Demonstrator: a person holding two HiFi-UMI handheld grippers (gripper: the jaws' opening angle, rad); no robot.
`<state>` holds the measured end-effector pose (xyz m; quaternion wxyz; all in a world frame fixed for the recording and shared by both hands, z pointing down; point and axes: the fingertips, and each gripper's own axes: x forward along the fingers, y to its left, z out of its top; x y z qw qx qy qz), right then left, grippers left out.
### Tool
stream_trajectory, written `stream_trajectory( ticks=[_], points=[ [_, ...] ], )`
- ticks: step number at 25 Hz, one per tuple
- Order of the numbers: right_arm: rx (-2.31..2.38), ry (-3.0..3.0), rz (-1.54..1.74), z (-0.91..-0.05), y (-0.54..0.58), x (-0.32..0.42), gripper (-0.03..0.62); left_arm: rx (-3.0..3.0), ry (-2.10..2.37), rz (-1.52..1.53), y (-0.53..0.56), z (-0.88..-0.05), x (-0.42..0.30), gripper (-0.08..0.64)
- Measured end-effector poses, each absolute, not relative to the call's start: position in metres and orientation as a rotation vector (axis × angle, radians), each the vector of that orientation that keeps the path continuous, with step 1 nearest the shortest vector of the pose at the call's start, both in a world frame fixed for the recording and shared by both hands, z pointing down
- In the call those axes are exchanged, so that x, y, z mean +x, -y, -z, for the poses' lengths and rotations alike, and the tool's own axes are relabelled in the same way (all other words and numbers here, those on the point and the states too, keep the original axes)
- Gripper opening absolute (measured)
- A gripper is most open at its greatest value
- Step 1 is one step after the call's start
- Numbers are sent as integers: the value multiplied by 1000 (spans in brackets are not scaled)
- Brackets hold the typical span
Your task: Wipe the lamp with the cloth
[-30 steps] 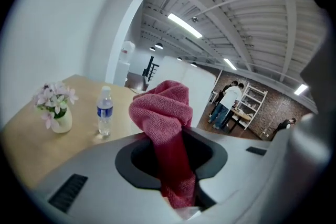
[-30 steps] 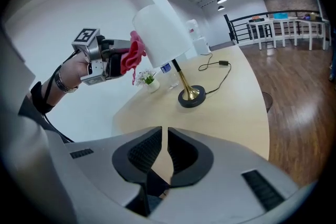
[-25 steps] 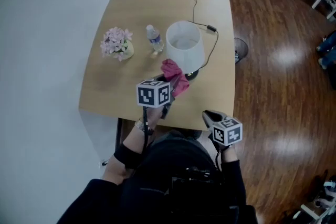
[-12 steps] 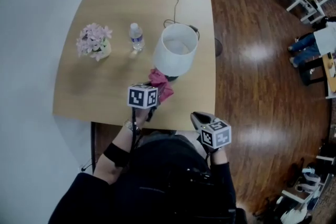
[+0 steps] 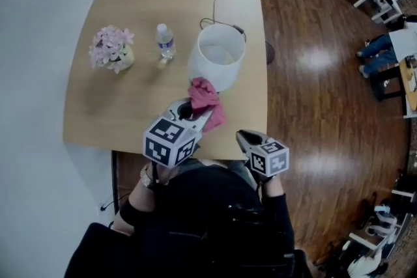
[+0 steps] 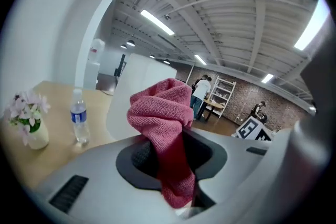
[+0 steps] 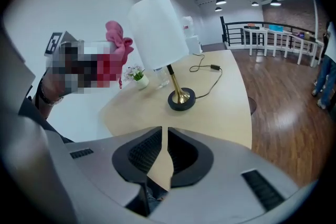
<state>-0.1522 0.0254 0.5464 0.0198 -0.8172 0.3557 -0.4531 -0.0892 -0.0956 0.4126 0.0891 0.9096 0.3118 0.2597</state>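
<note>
Head view: the left gripper (image 5: 190, 110) is clamped on a pink cloth (image 5: 206, 96), which bunches up ahead of its tips and sits right against the near, lower side of the white lamp shade (image 5: 218, 56). Whether the cloth already presses on the shade I cannot tell. The right gripper (image 5: 244, 137) hangs off to the right, near the table (image 5: 130, 6) edge, well short of the lamp. A water bottle (image 5: 164, 40) and a small pot of flowers (image 5: 111, 50) stand ahead and to the left of the left gripper.

Left gripper view: the jaws are narrow and pinch the cloth at its middle, with a loose wad standing up above them and a tail hanging below. The shade rises just behind the wad. To wipe well, I would lead with that wad, lay it flat on the shade and sweep round its curve with light pressure, since a hard push could tip the lamp.

Right gripper view: the jaws are almost together with nothing between them. The lamp's brass stem and black base (image 7: 181, 99) stand ahead, its cord (image 7: 206, 67) trailing away behind. This free gripper could steady the base or stem while the other one wipes
</note>
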Motion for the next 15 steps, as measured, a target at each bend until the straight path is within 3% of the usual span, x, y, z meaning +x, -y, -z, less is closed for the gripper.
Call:
stream_trajectory(
  ticks=[7,15],
  points=[
    [-2483,-1350,1326,-545,-33,-129,40,2863,-776,-718,76,-371,-51,109],
    [-2356,-1549,1299,-543,-67,-107,40,2886,-431,-936,72,-421,-49,104]
  ],
)
